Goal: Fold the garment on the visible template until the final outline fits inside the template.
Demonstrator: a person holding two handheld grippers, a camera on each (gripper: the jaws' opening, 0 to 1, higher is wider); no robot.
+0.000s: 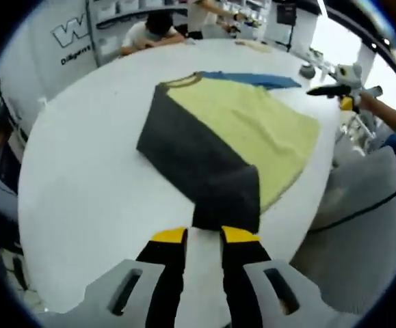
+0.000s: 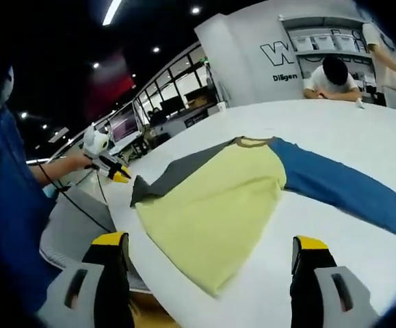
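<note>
A long-sleeved shirt (image 1: 252, 126) lies flat on the white round table (image 1: 81, 171). It has a yellow body (image 2: 211, 205) and a blue sleeve (image 2: 341, 188) stretched out sideways. The dark grey sleeve (image 1: 191, 147) is folded along the body's edge, and its cuff (image 1: 226, 205) ends just ahead of my left gripper (image 1: 204, 236). That gripper's jaws stand a narrow gap apart with bare table between them. My right gripper (image 2: 210, 246) hangs wide open over the shirt's hem, holding nothing. In the right gripper view, the left gripper (image 2: 114, 172) sits beside the grey cuff (image 2: 141, 186). The right gripper (image 1: 338, 89) also shows beyond the hem.
A person (image 1: 150, 31) leans on the table's far side, seen too as the person (image 2: 331, 75) in the right gripper view. The table edge (image 2: 126, 225) drops to a grey floor beside the hem. A black cable (image 2: 81, 205) hangs there. Shelves (image 2: 327, 41) line the back wall.
</note>
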